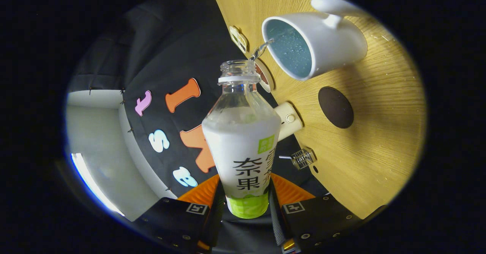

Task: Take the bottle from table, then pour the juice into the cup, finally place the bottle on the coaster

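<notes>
My gripper point(246, 202) is shut on a clear plastic bottle point(243, 140) with a white and green label, both fingers pressing its lower body. The bottle has no cap and is tipped over sideways, so the whole scene looks rolled. A thin stream of clear liquid point(260, 51) runs from its mouth into the white cup point(315, 43), which stands on the wooden table point(379, 140) just beyond the bottle's neck. The cup has a blue inside with droplets on it and a white handle. A round dark brown coaster point(335, 107) lies on the table beside the cup.
A cream cylindrical fitting point(289, 120) and a small clear clamp with a screw point(302, 158) sit at the table's edge behind the bottle. Two small tags point(239, 39) are fixed along that edge. The black cloth wall hangs beyond the table, with a pale floor beneath.
</notes>
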The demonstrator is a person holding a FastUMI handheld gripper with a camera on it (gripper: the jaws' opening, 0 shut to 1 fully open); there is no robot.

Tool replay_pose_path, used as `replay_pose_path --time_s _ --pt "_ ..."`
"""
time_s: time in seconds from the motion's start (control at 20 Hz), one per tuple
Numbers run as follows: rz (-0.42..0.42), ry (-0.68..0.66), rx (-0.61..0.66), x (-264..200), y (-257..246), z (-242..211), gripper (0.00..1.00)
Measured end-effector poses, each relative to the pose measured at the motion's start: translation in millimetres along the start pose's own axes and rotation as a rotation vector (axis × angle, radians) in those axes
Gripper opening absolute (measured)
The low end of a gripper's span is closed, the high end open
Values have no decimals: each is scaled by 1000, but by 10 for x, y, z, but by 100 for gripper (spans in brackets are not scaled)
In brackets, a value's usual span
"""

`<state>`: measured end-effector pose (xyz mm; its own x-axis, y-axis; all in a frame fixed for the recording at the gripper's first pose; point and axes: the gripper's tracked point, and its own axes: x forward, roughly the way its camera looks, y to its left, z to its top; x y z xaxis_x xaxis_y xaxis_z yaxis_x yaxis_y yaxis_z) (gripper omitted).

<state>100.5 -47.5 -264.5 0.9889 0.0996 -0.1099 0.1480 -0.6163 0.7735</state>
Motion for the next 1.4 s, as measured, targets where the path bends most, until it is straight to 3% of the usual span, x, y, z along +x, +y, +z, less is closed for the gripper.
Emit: replay_pose_path --time_s 1.4 --pt "-5 -10 262 17 205 142 57"
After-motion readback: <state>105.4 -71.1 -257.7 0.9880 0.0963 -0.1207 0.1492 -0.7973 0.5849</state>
